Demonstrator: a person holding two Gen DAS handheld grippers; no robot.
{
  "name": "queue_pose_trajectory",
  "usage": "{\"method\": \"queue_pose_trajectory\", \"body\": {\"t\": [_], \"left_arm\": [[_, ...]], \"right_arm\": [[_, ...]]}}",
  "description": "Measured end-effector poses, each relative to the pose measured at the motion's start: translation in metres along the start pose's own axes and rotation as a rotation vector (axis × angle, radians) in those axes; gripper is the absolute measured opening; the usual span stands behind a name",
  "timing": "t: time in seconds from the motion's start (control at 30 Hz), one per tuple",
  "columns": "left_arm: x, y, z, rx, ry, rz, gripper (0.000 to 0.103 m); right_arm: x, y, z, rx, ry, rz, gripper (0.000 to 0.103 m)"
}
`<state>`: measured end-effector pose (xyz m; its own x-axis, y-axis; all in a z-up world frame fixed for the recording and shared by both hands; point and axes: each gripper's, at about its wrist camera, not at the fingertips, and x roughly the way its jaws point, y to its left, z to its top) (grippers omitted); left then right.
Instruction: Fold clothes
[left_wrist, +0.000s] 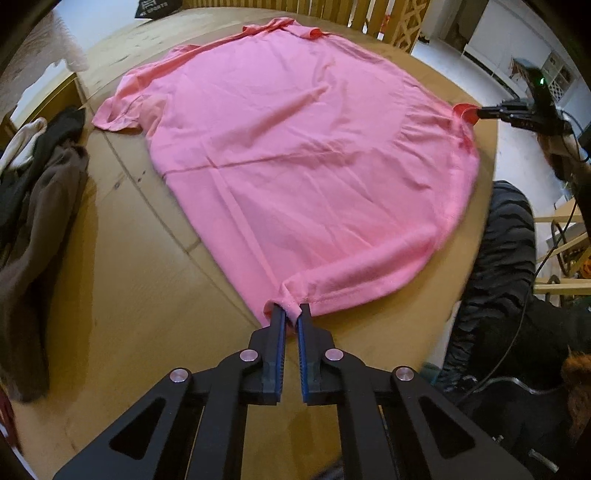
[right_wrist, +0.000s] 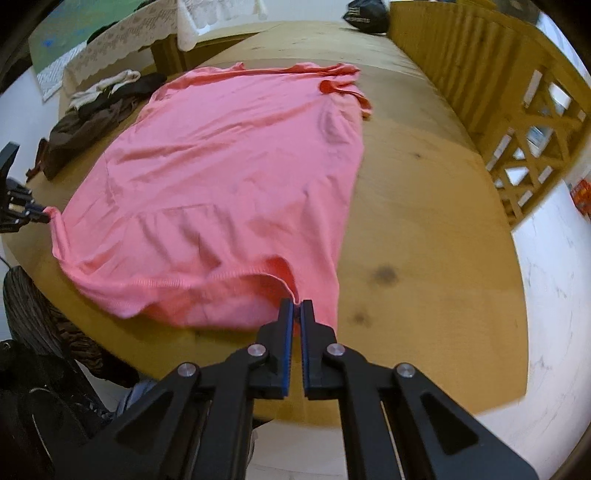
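On wooden table (left_wrist: 122, 295): pink polo shirt (left_wrist: 295, 155) spread flat, collar at far end. Left gripper (left_wrist: 291, 314) pinches one hem corner; right gripper (right_wrist: 297, 308) clamped on opposite hem corner. Heap of dark clothes (left_wrist: 33, 206) beside shirt's sleeve.

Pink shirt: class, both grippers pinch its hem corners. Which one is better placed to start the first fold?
Probably neither: the left gripper and right gripper each clamp a hem corner of the pink shirt, spread flat on the table. Lifting both toward the collar suits best.
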<state>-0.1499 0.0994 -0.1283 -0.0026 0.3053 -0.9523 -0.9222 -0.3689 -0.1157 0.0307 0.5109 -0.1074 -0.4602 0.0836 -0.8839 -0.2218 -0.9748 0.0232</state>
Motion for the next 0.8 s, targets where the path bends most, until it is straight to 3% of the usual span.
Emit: {"method": "queue_pose_trajectory", "body": {"t": [0.13,0.2,0.27,0.37,0.43,0.5,0.67,0.8], "left_arm": [[-0.008,-0.014,-0.021,-0.012,0.01,-0.043,0.01],[-0.003,-0.017,-0.037,-0.013,0.065,-0.022,0.013],[-0.003,-0.017,-0.048,-0.008,0.096,0.013,0.015],[-0.021,-0.01,-0.04,-0.051,0.033,0.015,0.021],[-0.034,-0.01,-0.032,-0.059,-0.02,0.001,0.028],[-0.035,-0.022,-0.021,-0.003,-0.038,0.001,0.028],[-0.014,-0.034,-0.001,0.056,-0.031,-0.033,0.028],[0.007,-0.033,0.007,0.065,0.006,-0.046,0.028]], "right_arm": [[-0.009,-0.009,-0.042,0.06,0.06,0.025,0.004],[-0.004,-0.01,-0.059,0.062,0.142,-0.031,0.007],[0.001,-0.015,-0.072,0.075,0.213,-0.141,0.012],[-0.012,-0.017,-0.063,0.099,0.149,-0.157,0.014],[-0.02,-0.008,-0.049,0.083,0.089,-0.127,0.029],[-0.019,0.012,-0.036,0.001,0.064,-0.087,0.043],[0.009,0.051,-0.02,-0.165,0.078,-0.087,0.045],[0.027,0.053,-0.015,-0.166,0.116,-0.042,0.045]]}}
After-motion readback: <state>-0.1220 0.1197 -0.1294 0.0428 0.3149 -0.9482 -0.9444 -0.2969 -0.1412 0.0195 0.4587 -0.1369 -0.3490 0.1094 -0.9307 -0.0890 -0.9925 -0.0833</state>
